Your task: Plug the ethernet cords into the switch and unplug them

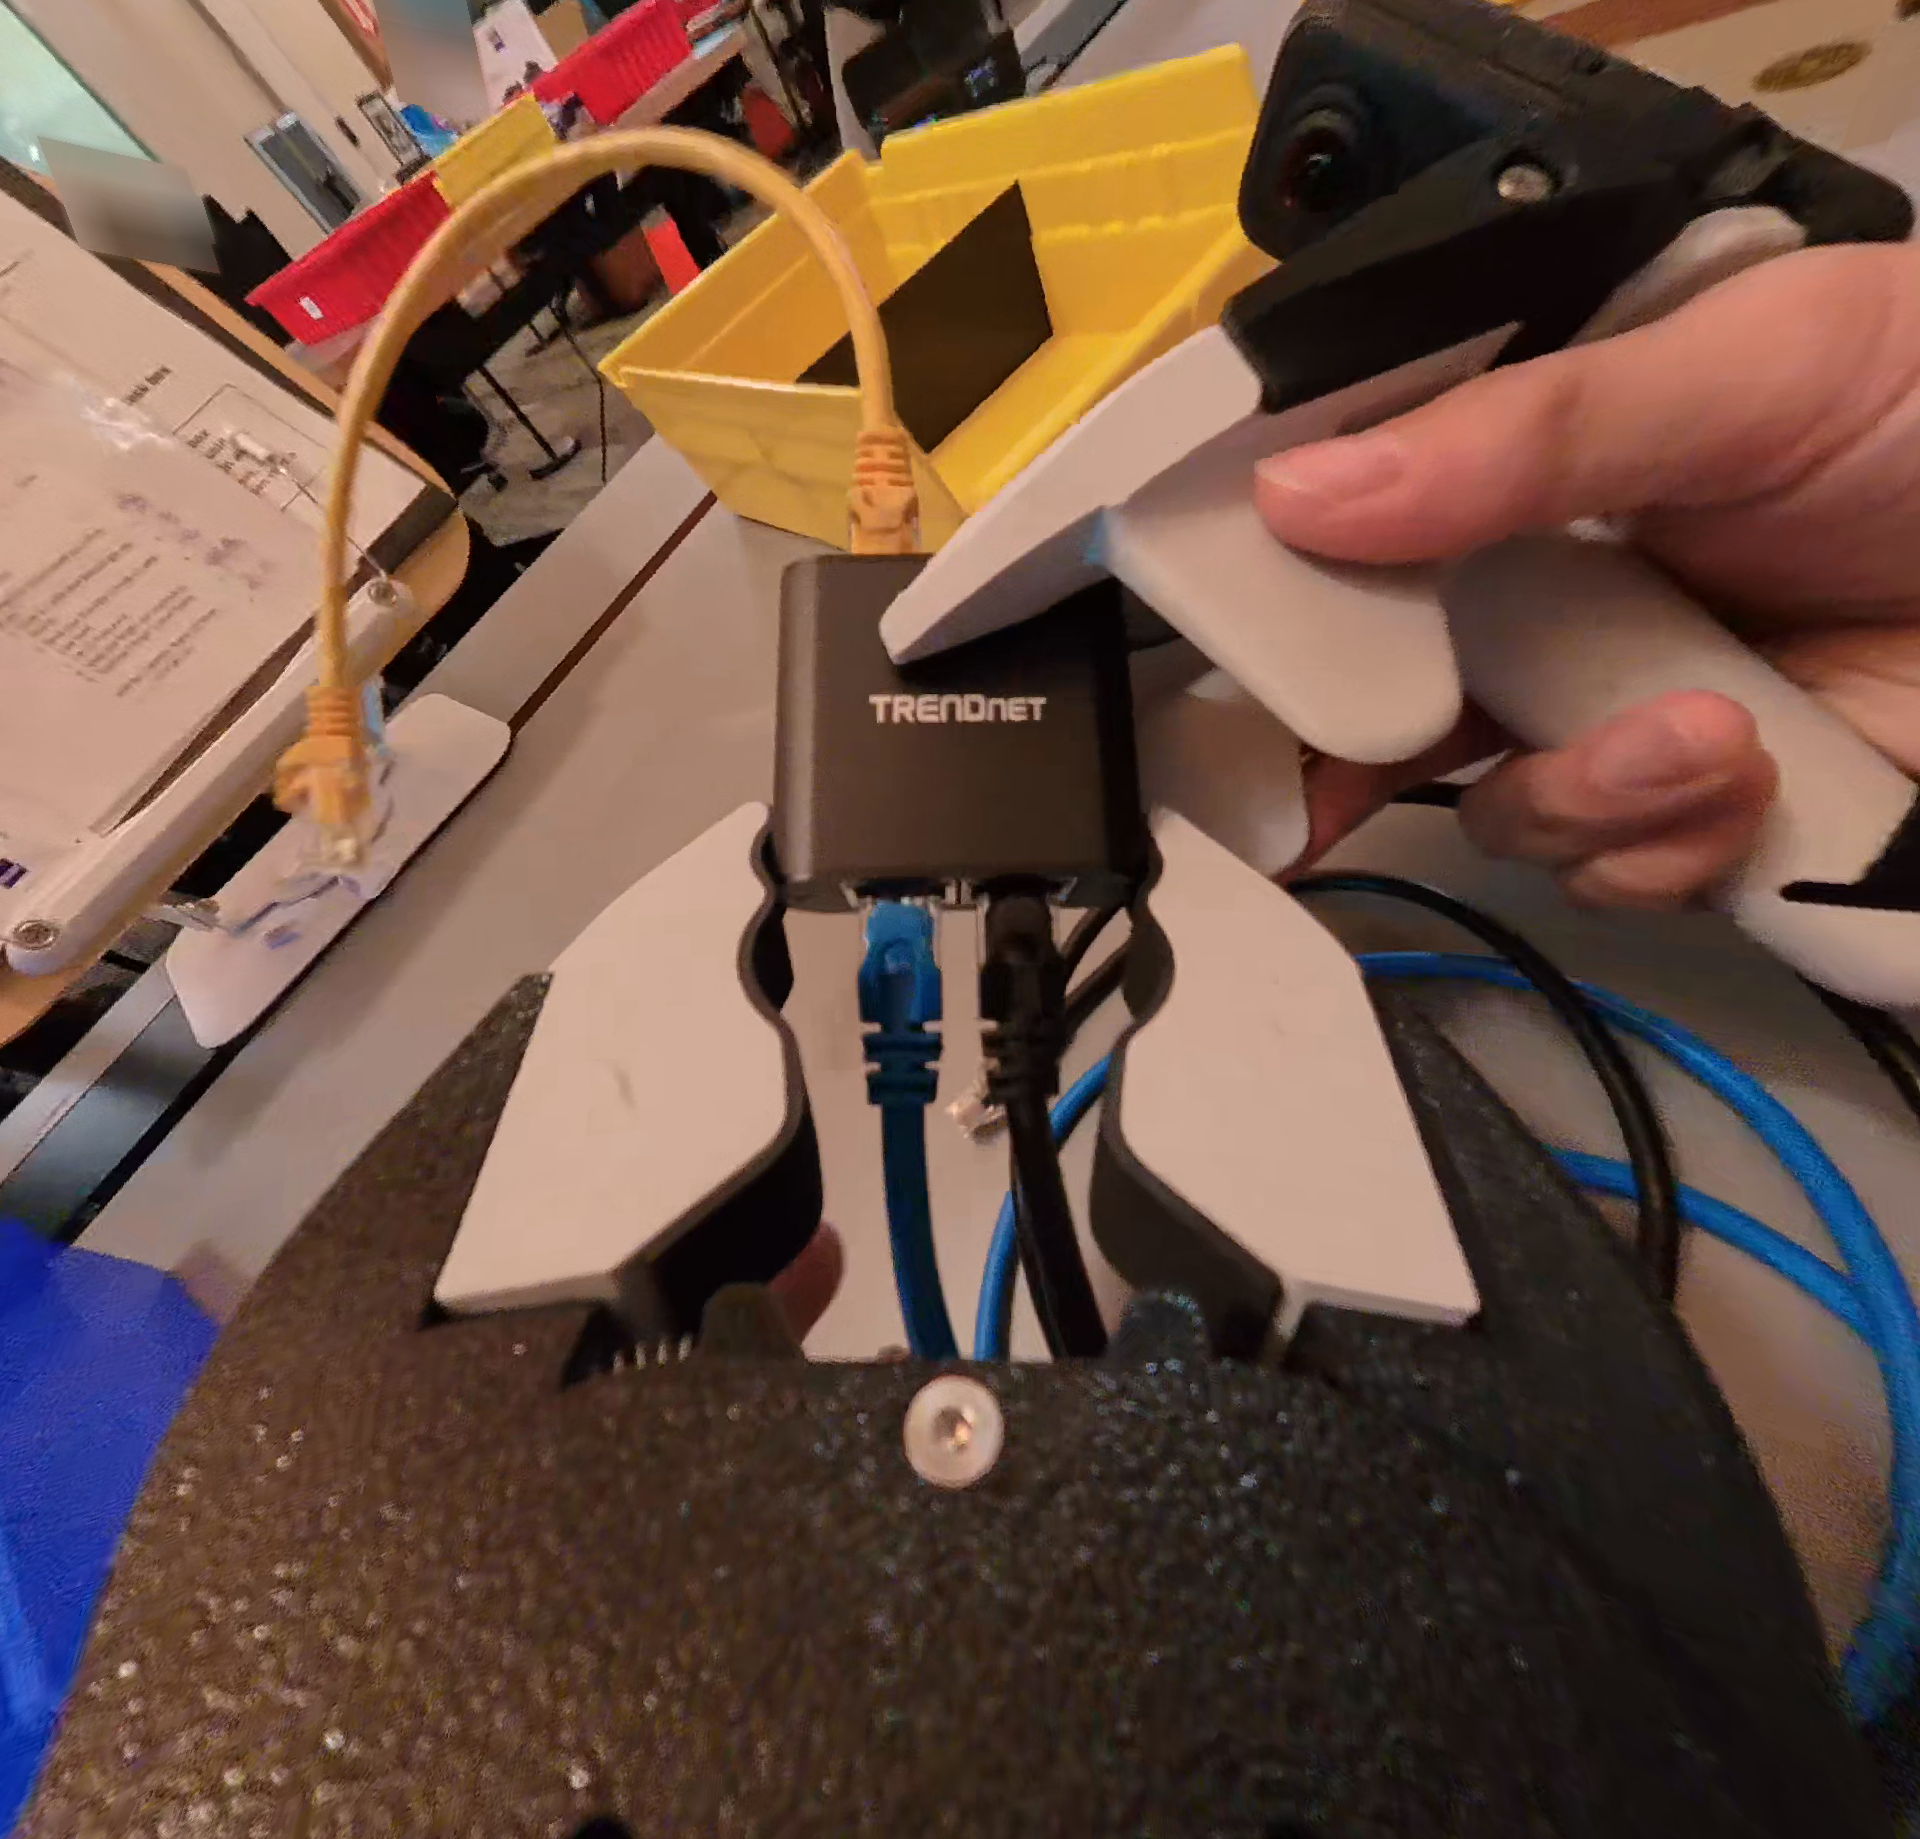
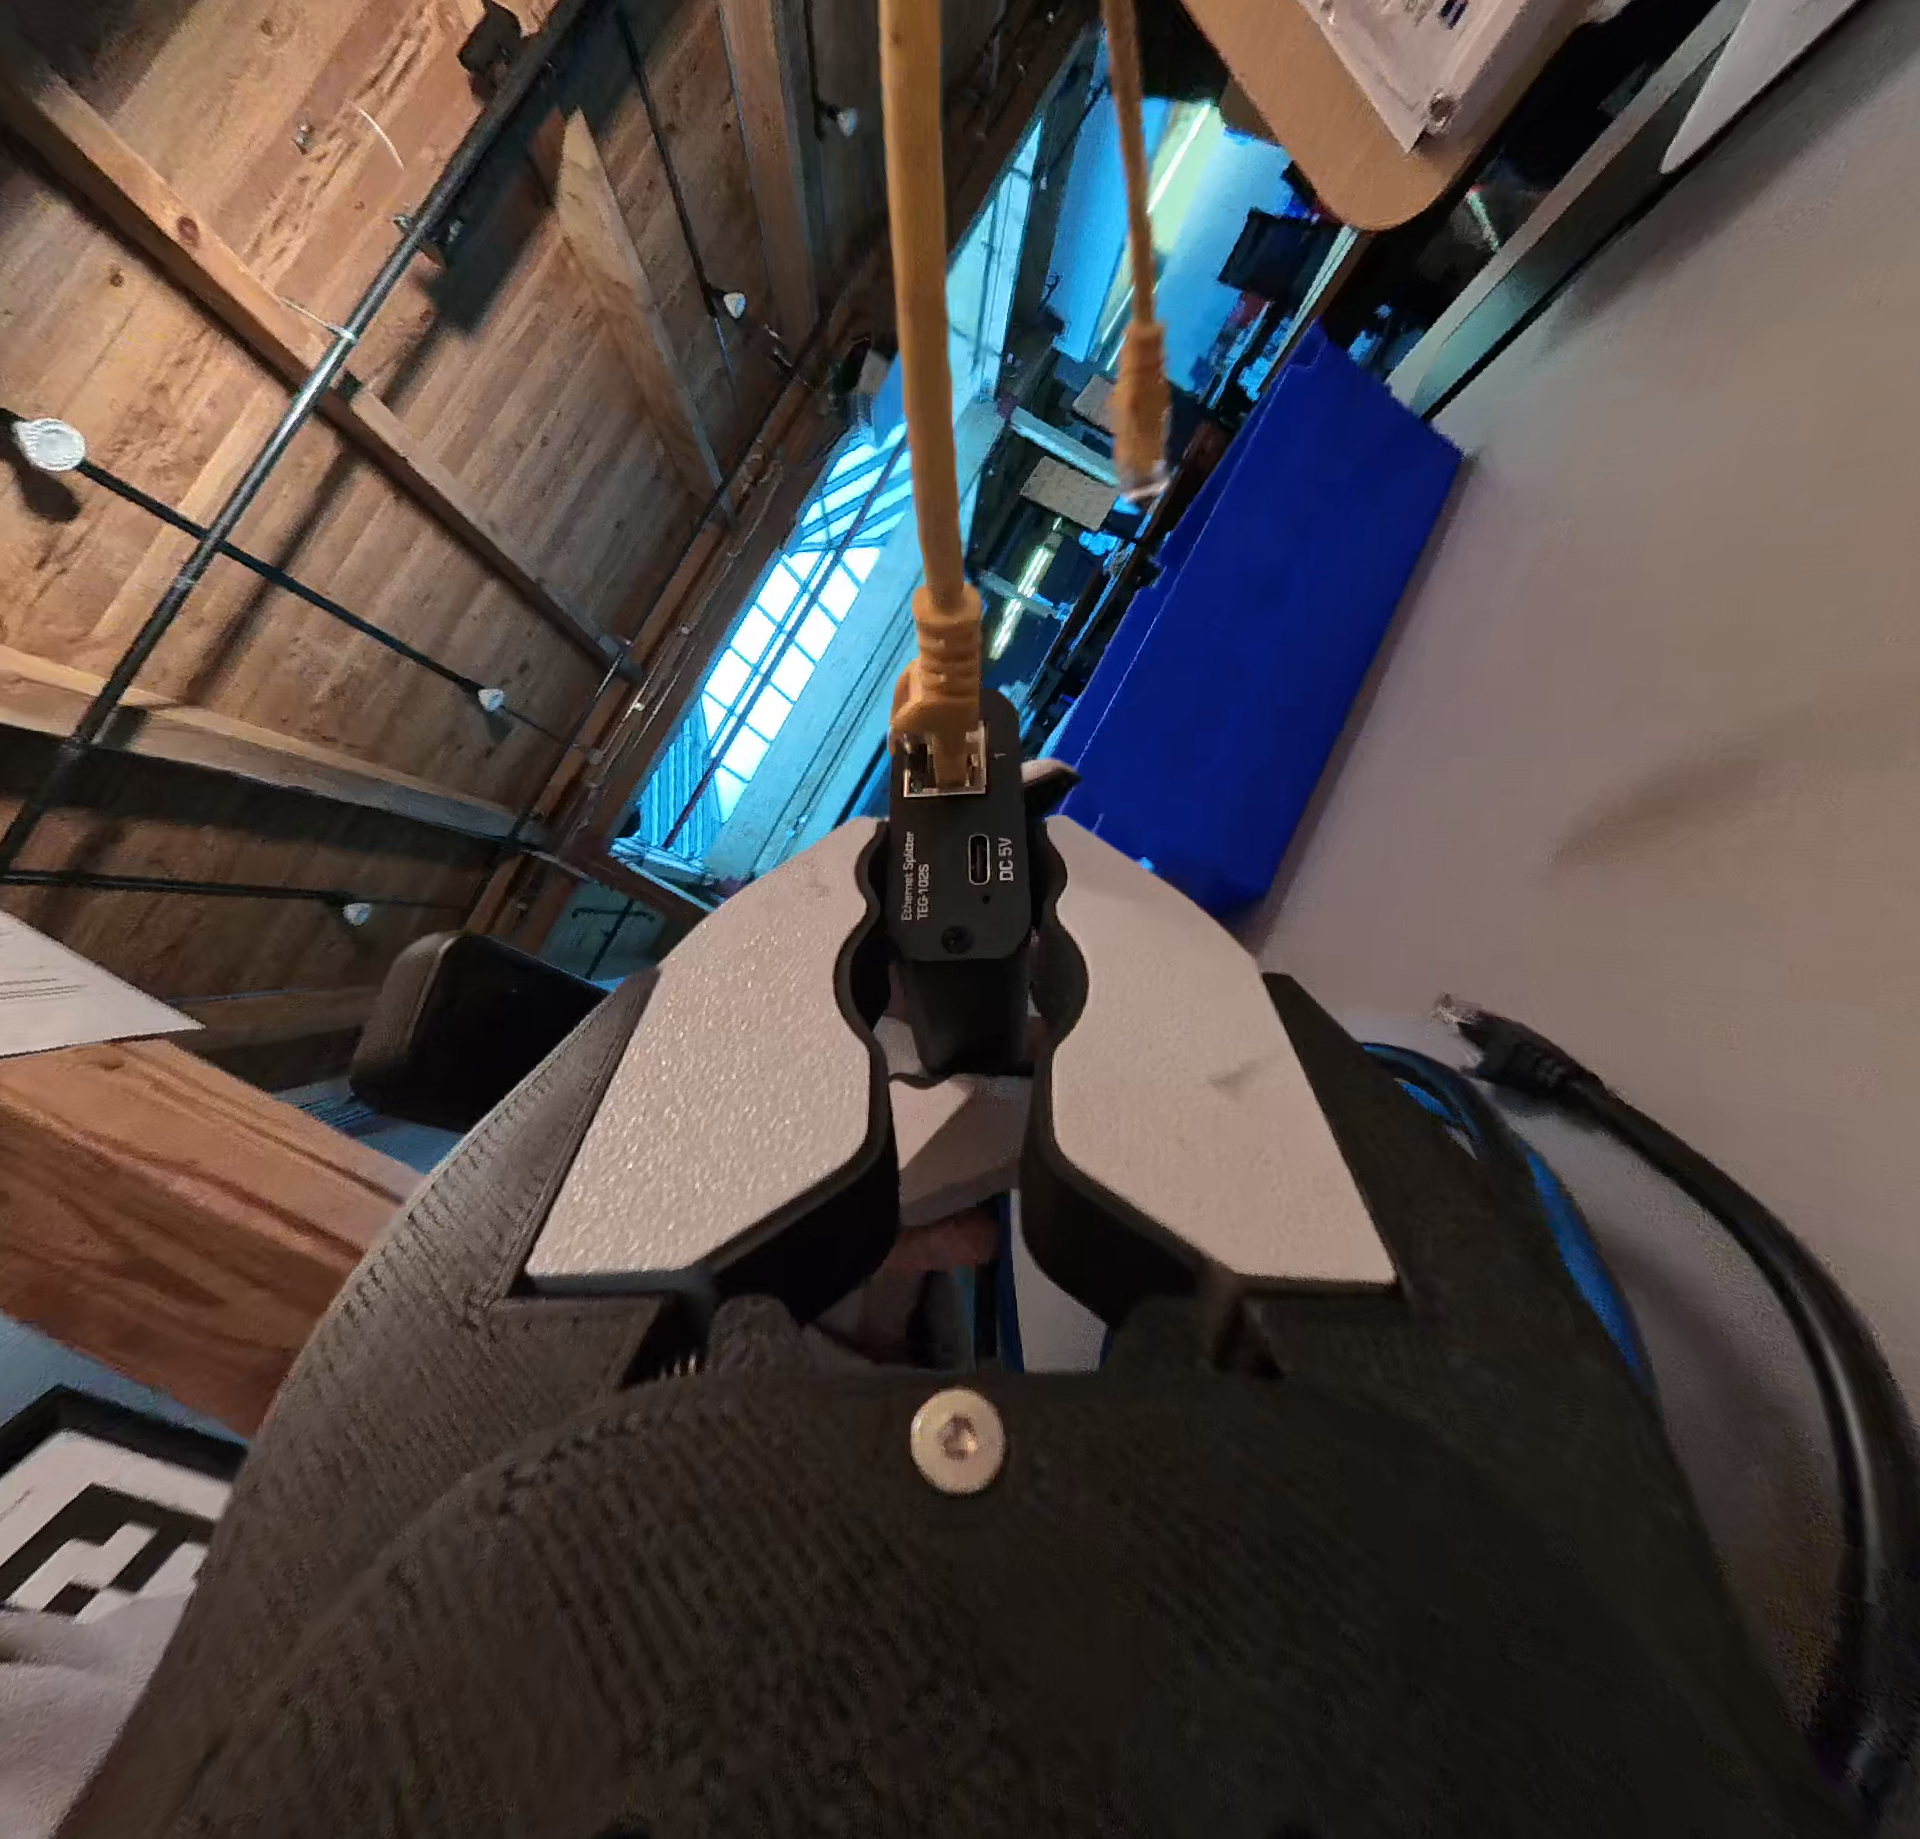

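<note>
While the left gripper (image 1: 956, 854) holds the near end of the black switch (image 1: 951, 740), its two fingers (image 1: 665, 1062) are closed against the switch's sides. The right gripper (image 2: 961, 942) clamps the same switch (image 2: 961, 885) from its far end, fingers (image 2: 727, 1083) shut on its body; in the left wrist view this gripper (image 1: 997, 594) comes in from the right of the switch, carried by a hand (image 1: 1683, 584).

A yellow cord (image 1: 582, 262) is plugged into the far face of the switch, arches upward, and ends in a loose plug (image 1: 327, 761) hanging to the left of the switch. A blue cord (image 1: 899, 1020) and a black cord (image 1: 1023, 1020) are seated side by side in the near face of the switch. Both cords loop over the worktop to the right of the switch. A second black plug (image 2: 1507, 1057) lies free on the worktop.

The switch is held above a pale grey worktop (image 1: 644, 677). Beyond the switch stands a yellow bin (image 1: 1039, 272) with a black divider. To the left of the switch a clipboard with printed sheets (image 1: 135, 501) leans on a white stand. A blue bin (image 2: 1278, 646) sits on the worktop (image 2: 1662, 646), and red bins (image 1: 343, 262) stand farther back from the switch in a room of tables. Above the switch, the right wrist view shows a wooden plank ceiling (image 2: 260, 283) with dark rods and large windows.
</note>
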Available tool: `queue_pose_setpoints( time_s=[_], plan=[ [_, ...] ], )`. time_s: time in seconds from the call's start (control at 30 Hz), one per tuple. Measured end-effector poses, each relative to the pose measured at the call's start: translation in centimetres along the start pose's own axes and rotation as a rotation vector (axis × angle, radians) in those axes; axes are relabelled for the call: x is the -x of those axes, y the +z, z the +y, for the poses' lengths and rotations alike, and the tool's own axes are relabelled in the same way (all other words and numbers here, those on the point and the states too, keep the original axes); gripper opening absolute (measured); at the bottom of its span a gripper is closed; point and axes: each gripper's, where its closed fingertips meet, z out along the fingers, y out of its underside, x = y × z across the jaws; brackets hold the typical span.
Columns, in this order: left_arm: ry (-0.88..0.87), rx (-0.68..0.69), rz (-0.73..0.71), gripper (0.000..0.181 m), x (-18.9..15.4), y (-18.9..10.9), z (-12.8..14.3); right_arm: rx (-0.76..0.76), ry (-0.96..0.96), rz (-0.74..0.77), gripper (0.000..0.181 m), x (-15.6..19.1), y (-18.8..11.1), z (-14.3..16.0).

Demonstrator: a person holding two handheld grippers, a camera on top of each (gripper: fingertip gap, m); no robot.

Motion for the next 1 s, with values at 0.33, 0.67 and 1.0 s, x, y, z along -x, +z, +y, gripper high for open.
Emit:
queue_pose_setpoints(
  time_s=[0.33,0.67,1.0],
  plan=[
    [-0.053,-0.144,0.11,0.061,-0.4,-0.4,0.2,0.204,-0.141,0.014,0.046,-0.5,-0.5,-0.1],
    [0.004,-0.152,0.229,0.063,-1.8,-1.3,0.1,0.26,-0.038,-0.132,0.024,0.7,-0.5,1.5],
    [0.027,-0.203,0.037,0.073,-0.4,-0.6,-1.2,0.03,-0.004,-0.097,0.023,0.6,-0.6,-1.0]
  ],
)
